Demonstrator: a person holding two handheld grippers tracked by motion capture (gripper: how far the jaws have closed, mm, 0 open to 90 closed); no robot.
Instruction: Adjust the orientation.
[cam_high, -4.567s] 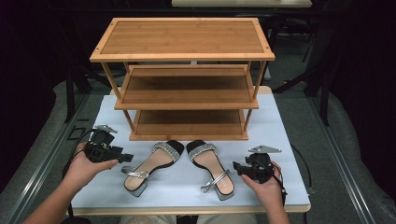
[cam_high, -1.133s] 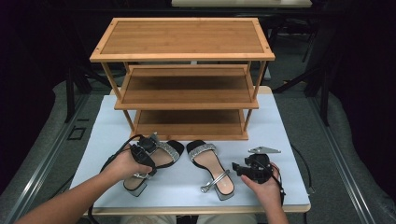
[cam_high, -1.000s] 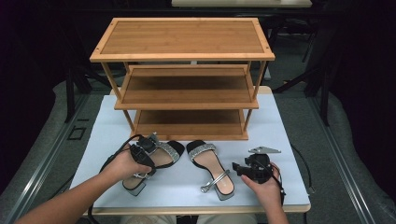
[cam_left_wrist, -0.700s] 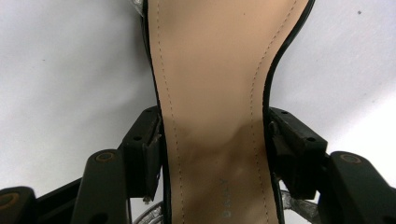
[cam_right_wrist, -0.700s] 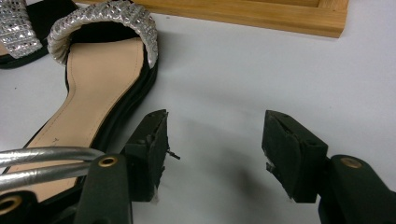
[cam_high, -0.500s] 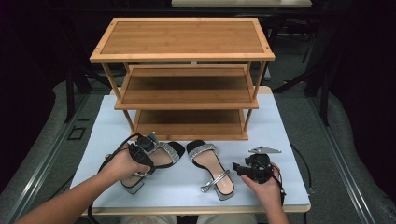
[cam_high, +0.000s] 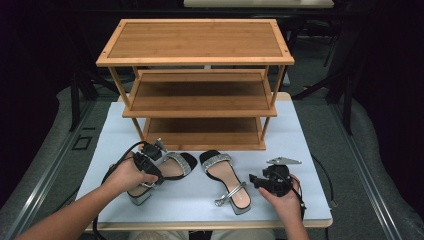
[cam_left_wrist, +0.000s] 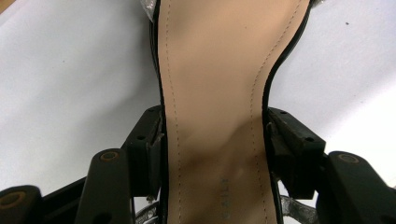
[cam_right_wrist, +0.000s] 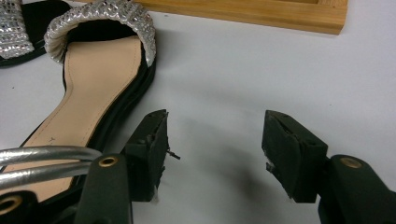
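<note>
Two sandals lie on the white mat (cam_high: 305, 150) in front of the wooden rack (cam_high: 197, 85), and the work in hand seems to be to put them on its shelves. The left gripper (cam_high: 148, 167) is closed on the left sandal (cam_high: 170, 167) at the narrow waist of the sole. In the left gripper view the two jaws press on both edges of the beige insole, one on each side. I think this place is chosen because the sole is thinnest there, so the jaws can span it and the shoe stays balanced between toe and heel. This sandal is near the front left of the mat, just before the lowest shelf, and I cannot tell if it is already lifted.

The right gripper (cam_high: 265, 181) rests low on the mat with its jaws spread apart and nothing between them. It stands just beside the right sandal (cam_high: 225, 180), whose silver strap (cam_right_wrist: 44, 161) is seen next to one jaw in the right gripper view. It is probably waiting there for its own shoe.
</note>
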